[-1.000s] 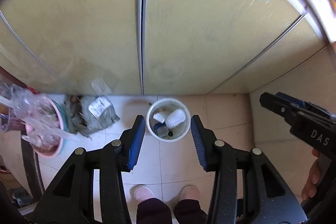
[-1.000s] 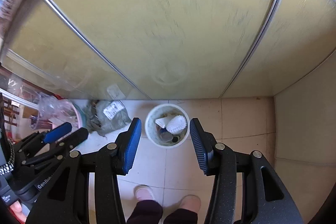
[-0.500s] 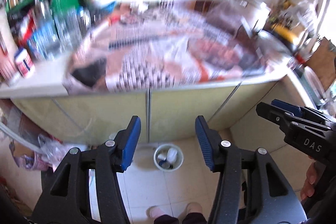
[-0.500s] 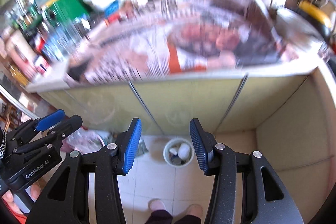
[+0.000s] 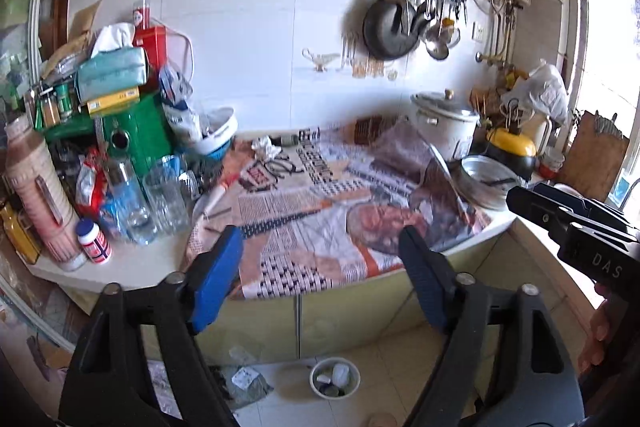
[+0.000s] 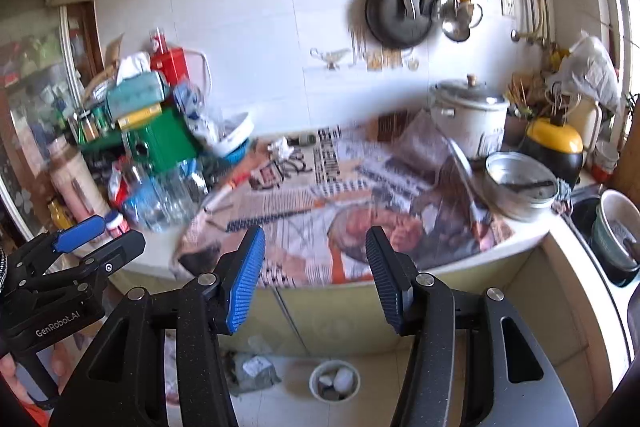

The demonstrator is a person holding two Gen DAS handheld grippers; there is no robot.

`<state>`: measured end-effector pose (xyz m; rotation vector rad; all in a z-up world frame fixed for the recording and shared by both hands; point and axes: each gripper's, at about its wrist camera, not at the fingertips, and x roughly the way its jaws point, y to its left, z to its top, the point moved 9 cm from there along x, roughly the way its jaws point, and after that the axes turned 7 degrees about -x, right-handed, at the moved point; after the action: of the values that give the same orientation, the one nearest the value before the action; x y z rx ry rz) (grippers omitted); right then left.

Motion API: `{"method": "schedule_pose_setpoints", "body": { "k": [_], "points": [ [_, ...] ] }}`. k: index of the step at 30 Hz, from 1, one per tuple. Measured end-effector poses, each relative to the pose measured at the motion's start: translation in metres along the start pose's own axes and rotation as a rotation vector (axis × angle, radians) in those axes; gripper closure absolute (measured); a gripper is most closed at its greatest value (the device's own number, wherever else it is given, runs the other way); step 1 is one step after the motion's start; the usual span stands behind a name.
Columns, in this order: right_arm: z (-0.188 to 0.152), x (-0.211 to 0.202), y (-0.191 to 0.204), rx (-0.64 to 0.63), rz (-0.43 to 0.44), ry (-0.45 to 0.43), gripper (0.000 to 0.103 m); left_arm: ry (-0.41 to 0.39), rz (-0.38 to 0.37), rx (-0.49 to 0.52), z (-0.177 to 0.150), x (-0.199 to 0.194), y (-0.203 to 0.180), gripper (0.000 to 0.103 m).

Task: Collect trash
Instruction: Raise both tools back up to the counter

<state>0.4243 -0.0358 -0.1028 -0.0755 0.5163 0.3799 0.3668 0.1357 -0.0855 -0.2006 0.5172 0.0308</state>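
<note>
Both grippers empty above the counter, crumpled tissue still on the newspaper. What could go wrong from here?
1. The crumpled tissue lies beside the eyeglasses; a grab may catch both.
2. Glass jars crowd the counter's left side; the left gripper, jaws opening and empty, may clip them.
3. The trash bin is small and far below on the floor; the right gripper may drop trash outside it.

Daylight pours in from the window (image 5: 604, 39) at far right, blown out to glare. The white tiled wall (image 5: 248, 27) is bright; the floor is dimmer. Motion blur smears the newspaper (image 6: 360, 203). Fisheye edges curve and darken.
</note>
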Motion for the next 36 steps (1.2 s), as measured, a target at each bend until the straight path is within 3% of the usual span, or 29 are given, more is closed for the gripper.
{"method": "schedule_pose_setpoints", "body": {
  "k": [5,7,16,23,30,36],
  "points": [
    [0.028,0.004,-0.007,-0.011,0.002,-0.080,0.051,-0.061,0.015,-0.004,0.028,0.012,0.000,0.014],
    [0.038,0.013,-0.012,-0.015,0.007,-0.106,0.042,-0.076,0.023,-0.011,0.037,0.022,-0.001,0.013],
    [0.093,0.078,-0.054,-0.047,0.077,-0.147,0.040,-0.092,0.101,-0.026,0.096,0.108,-0.019,0.012],
    [0.130,0.145,-0.089,-0.096,0.157,-0.102,0.040,-0.071,0.175,-0.099,0.127,0.183,-0.025,0.012],
    [0.127,0.209,-0.099,-0.116,0.185,-0.019,0.040,0.014,0.238,-0.134,0.127,0.254,-0.012,0.012],
    [0.123,0.262,-0.098,-0.094,0.173,0.059,0.040,0.100,0.225,-0.181,0.124,0.316,0.019,0.012]
  ]
}}
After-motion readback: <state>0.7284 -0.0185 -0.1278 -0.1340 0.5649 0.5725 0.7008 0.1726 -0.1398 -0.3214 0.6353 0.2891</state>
